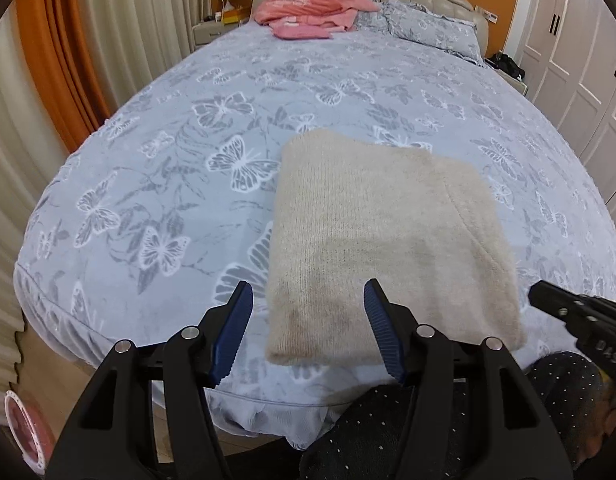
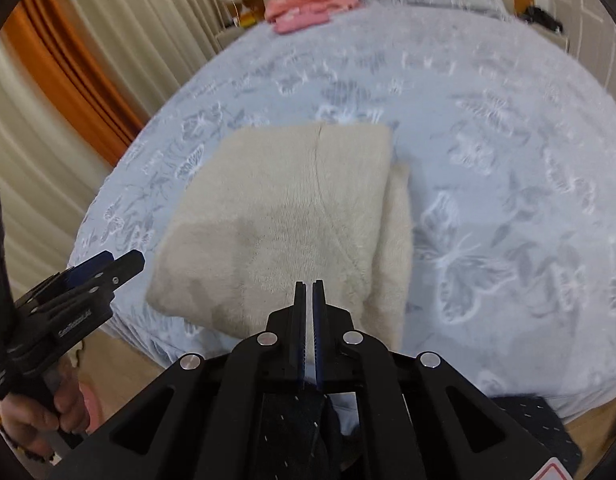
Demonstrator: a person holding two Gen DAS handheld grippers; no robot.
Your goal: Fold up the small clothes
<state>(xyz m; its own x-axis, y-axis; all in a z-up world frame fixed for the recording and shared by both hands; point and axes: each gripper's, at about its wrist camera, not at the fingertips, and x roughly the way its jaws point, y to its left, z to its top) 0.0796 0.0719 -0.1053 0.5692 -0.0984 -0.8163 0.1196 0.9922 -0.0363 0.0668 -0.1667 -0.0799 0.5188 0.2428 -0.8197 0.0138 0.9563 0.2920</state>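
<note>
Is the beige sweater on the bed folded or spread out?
Folded: the beige sweater lies as a compact rectangle, with a lower layer showing at its right edge.

Left gripper (image 1: 308, 292): black angular frame, blue ribbed pads (image 1: 381, 324), round silver screws on the finger arms.
Right gripper (image 2: 309, 286): same black frame, four silver screws, blue toothed inner faces; a red-and-white triangle sticker below the screws, at its base.
Lettering: small white print on each gripper's side, unreadable.
Hand (image 2: 36, 420): bare skin, beaded bracelet at the wrist.
Clothing (image 1: 367, 432): dark fabric with small pale dots.
</note>
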